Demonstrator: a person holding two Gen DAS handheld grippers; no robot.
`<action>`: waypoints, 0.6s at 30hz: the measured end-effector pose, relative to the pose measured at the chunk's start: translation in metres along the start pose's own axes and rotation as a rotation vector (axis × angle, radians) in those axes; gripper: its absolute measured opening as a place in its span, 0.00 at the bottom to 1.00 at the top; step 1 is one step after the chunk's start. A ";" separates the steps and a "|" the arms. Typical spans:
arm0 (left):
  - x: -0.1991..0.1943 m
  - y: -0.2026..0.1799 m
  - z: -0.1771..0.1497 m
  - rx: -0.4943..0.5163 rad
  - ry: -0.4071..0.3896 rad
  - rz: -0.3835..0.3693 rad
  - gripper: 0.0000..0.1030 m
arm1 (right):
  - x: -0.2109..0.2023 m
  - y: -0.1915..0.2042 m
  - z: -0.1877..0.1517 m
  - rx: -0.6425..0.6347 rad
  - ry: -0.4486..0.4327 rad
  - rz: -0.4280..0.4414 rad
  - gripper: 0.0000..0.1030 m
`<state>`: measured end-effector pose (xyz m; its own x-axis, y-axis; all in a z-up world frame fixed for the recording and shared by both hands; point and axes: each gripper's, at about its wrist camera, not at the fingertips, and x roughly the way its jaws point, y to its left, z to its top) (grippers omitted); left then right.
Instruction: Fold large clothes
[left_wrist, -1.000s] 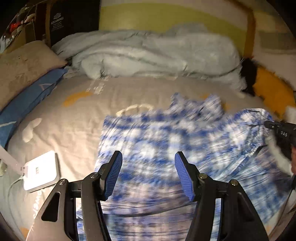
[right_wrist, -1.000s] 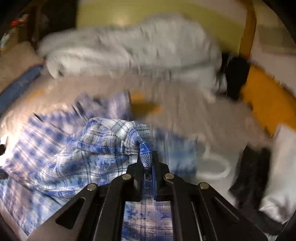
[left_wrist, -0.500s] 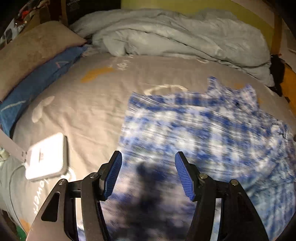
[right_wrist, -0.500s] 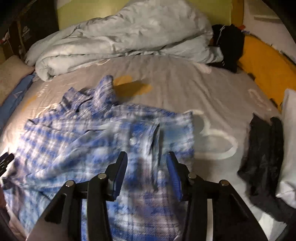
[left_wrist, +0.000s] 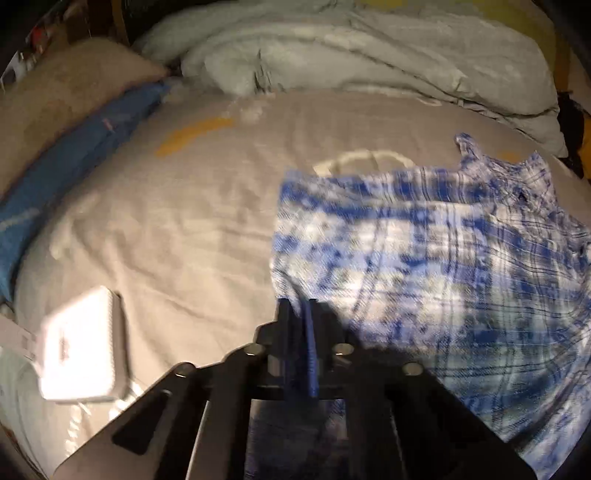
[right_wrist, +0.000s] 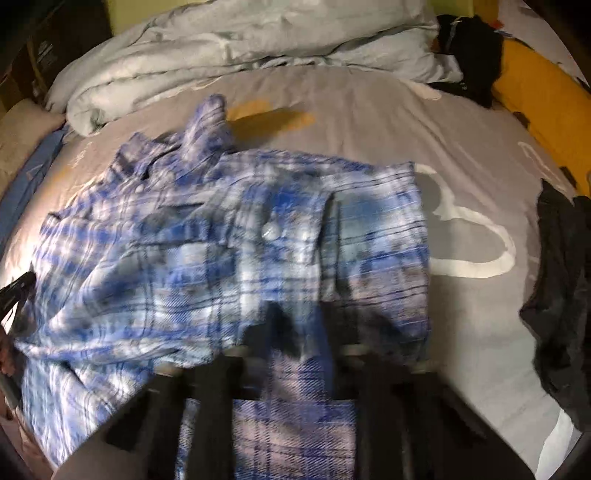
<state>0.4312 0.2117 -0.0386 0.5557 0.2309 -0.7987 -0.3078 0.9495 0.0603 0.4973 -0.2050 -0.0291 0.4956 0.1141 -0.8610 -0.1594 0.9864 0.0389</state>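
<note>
A blue and white plaid shirt (right_wrist: 207, 236) lies spread on the bed (right_wrist: 369, 122), its collar toward twelve o'clock and its body running down to six in the right wrist view. The left gripper (left_wrist: 301, 314) has just been closing and now has its jaws pressed together, pinching the shirt's (left_wrist: 424, 258) left edge, a blue fold of cloth caught between them. The right gripper (right_wrist: 301, 325) has also just been closing; its jaws stand together in the cloth near the lower hem at six o'clock, though blur keeps me from seeing the pinch cleanly.

In the left wrist view a white box-like device (left_wrist: 81, 343) rests on the bed (left_wrist: 192, 221) at about eight o'clock, well apart from the shirt, and a blue pillow (left_wrist: 74, 155) lies along the edge at ten. A rumpled pale duvet (right_wrist: 229, 48) is heaped along the far side at twelve. A dark garment (right_wrist: 561, 288) lies at three o'clock and a yellow cushion (right_wrist: 543, 96) at two. I see no basket or other container here.
</note>
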 end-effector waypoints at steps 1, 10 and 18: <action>-0.003 0.000 0.000 0.003 -0.017 0.003 0.03 | -0.001 0.000 0.000 0.003 -0.005 -0.010 0.01; -0.030 0.018 0.013 -0.118 -0.111 0.094 0.03 | -0.059 0.002 0.005 -0.013 -0.138 -0.030 0.01; 0.000 0.045 0.005 -0.219 0.004 0.237 0.00 | -0.034 0.008 -0.003 -0.043 -0.016 0.059 0.24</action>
<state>0.4208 0.2557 -0.0329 0.4455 0.4391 -0.7802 -0.5877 0.8008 0.1152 0.4764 -0.2011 -0.0009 0.4976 0.1742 -0.8497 -0.2255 0.9719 0.0672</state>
